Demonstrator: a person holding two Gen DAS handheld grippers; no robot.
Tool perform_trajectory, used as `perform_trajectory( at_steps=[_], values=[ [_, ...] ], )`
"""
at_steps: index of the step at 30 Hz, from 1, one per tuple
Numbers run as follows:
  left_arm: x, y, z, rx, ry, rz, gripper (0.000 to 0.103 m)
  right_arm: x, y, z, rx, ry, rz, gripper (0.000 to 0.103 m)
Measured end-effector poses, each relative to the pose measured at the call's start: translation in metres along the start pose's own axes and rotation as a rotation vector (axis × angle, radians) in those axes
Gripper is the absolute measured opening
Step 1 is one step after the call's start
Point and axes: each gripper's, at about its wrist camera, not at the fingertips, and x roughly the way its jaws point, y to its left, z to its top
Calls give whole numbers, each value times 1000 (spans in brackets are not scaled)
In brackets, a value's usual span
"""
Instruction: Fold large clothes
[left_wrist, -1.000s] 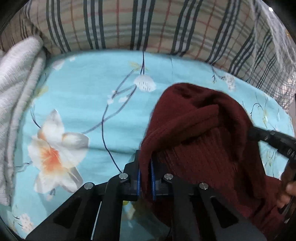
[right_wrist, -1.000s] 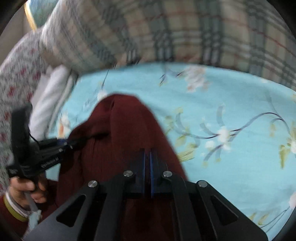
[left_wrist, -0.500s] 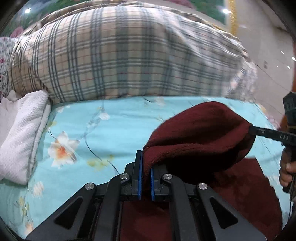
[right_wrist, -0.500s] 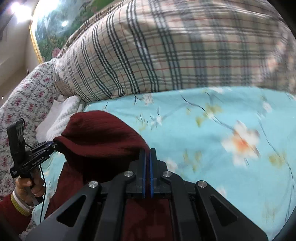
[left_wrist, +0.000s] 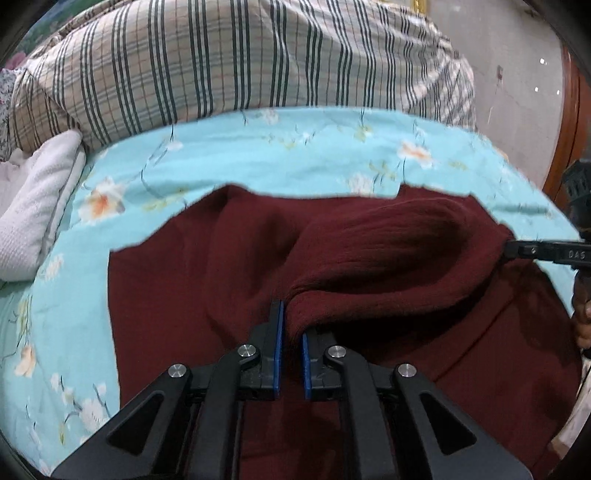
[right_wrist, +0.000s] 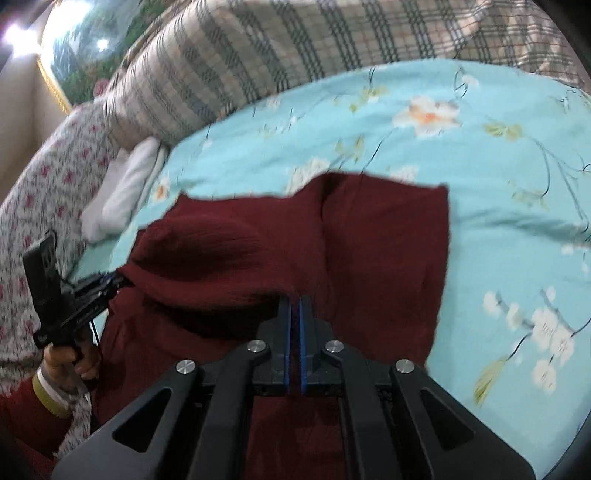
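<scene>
A dark red knitted sweater (left_wrist: 207, 266) lies spread on the light blue flowered bed sheet (left_wrist: 258, 155). My left gripper (left_wrist: 290, 332) is shut on one end of a raised edge of the sweater. My right gripper (right_wrist: 294, 317) is shut on the other end of that edge (right_wrist: 207, 258). The stretch between them hangs as a hump above the flat part of the sweater (right_wrist: 388, 258). The right gripper shows at the right edge of the left wrist view (left_wrist: 513, 251). The left gripper shows at the left of the right wrist view (right_wrist: 114, 282).
A big plaid pillow (left_wrist: 240, 59) lies along the far side of the bed. A white folded towel (left_wrist: 37, 199) lies at the left, next to a pink flowered fabric (right_wrist: 40, 192). A wooden frame (left_wrist: 569, 122) stands at the right.
Both grippers have pulled back and up with the sweater's edge. The flat body of the sweater now shows spread on the sheet below the raised edge.
</scene>
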Motion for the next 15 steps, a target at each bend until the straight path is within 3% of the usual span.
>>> perform_trajectory(
  at_steps=[3,5,8,11,15],
  values=[
    [-12,5,-6,-19,23,-19,25,-13,9,-5,-37,2,-25,15],
    [-24,9,-11,-40,18,-38,36,-30,20,-5,-79,-34,6,35],
    [-41,12,-14,-94,0,-132,37,-39,46,4,-193,-77,47,67],
    [-41,7,-11,-109,3,-242,37,-20,77,21,-349,-55,61,68],
    [-27,-2,-11,-58,58,-277,36,23,108,35,-543,44,65,68]
  ],
)
